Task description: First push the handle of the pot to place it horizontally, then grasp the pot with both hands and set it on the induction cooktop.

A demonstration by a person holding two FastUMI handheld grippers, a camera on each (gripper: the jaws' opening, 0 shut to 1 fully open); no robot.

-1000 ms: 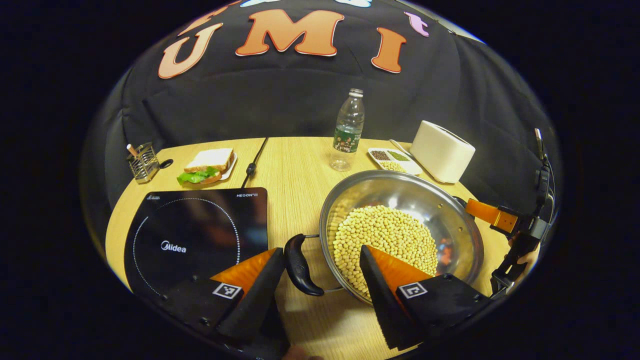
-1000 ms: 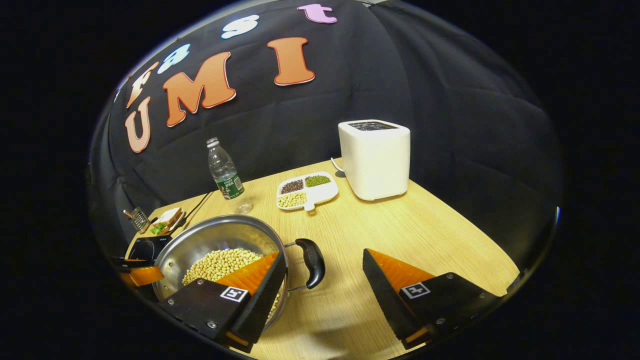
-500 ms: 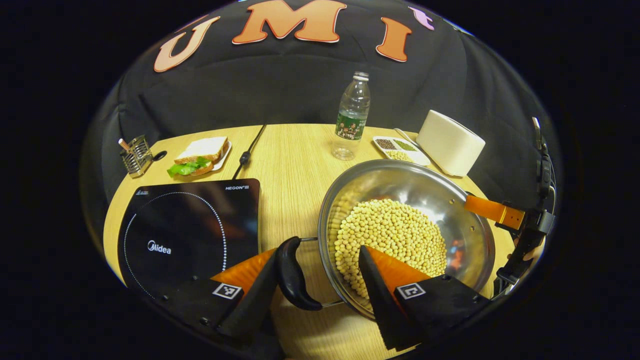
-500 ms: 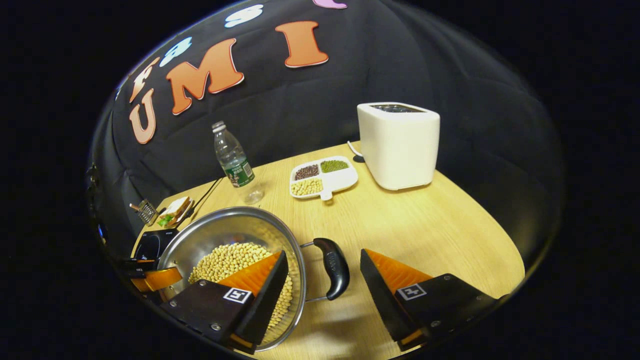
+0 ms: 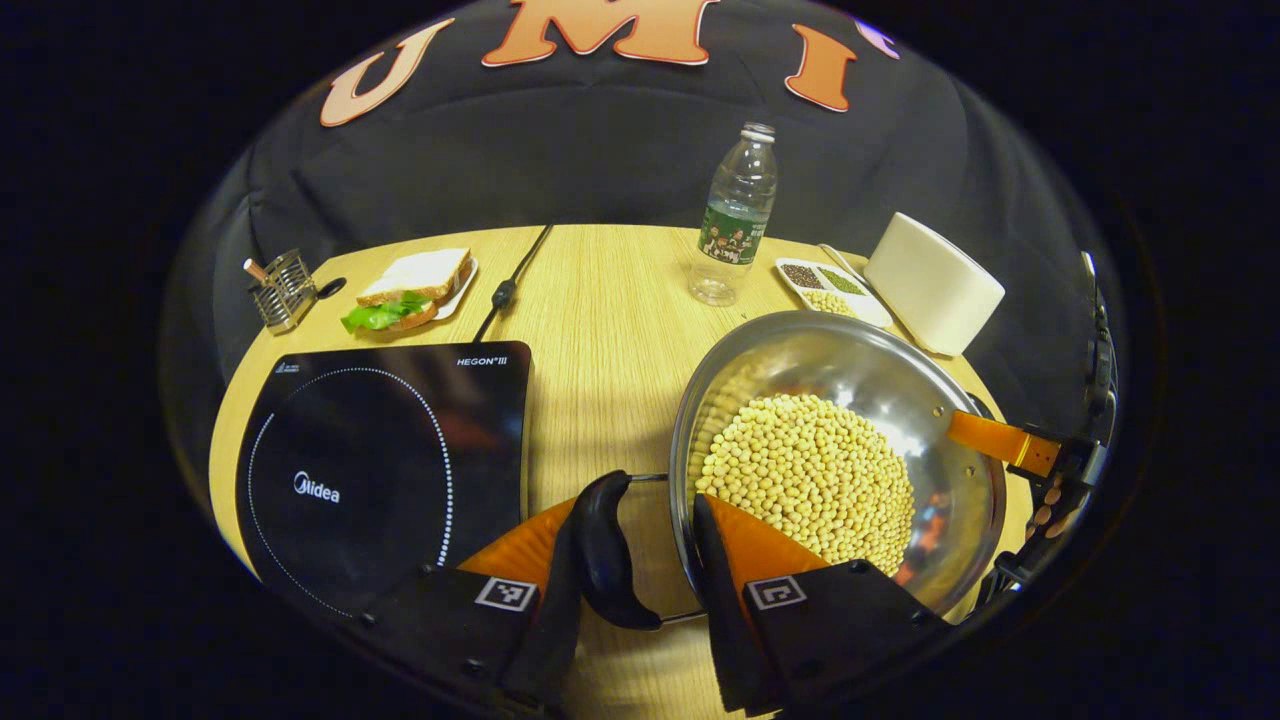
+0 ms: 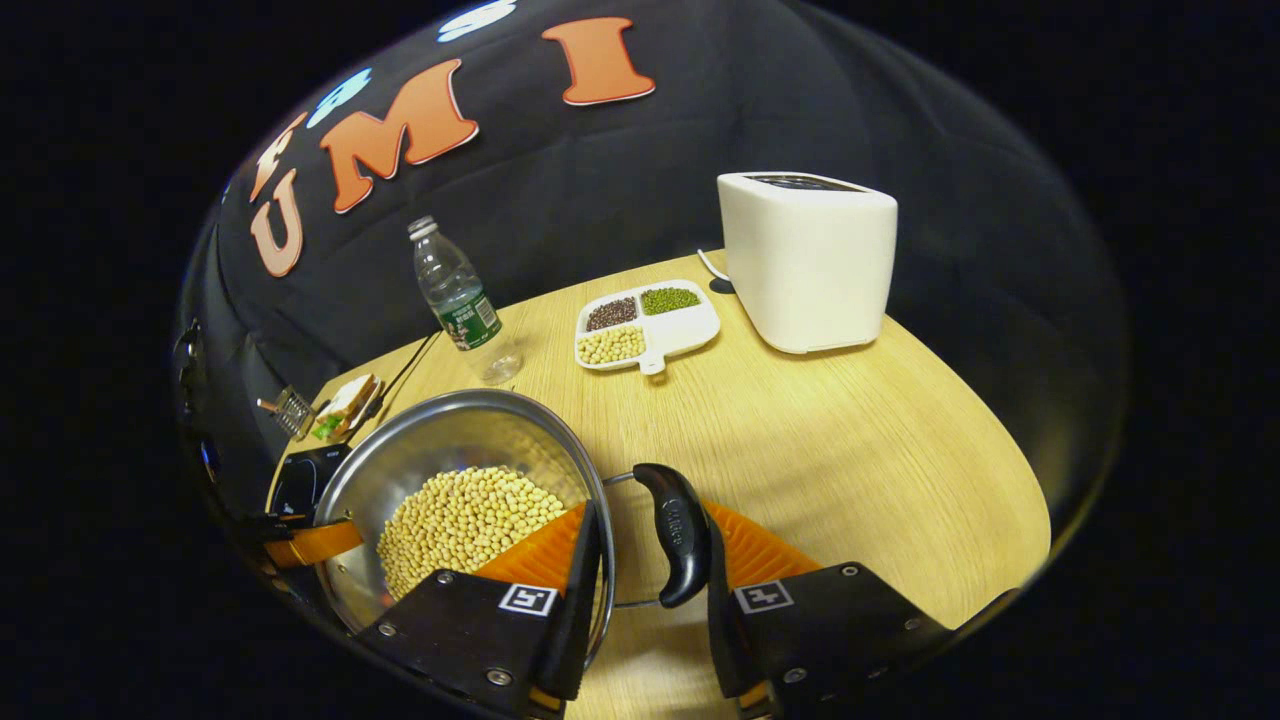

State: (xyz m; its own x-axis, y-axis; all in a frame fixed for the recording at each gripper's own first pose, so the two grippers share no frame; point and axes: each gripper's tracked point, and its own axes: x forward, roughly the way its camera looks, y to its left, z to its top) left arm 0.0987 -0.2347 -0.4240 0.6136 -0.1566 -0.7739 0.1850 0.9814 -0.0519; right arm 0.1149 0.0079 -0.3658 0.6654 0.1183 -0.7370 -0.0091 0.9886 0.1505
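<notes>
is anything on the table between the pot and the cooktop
Nothing visible does. In the left gripper view, only bare table lies between the pot and the cooktop. The sandwich and bottle stand farther back, off that path.
</notes>
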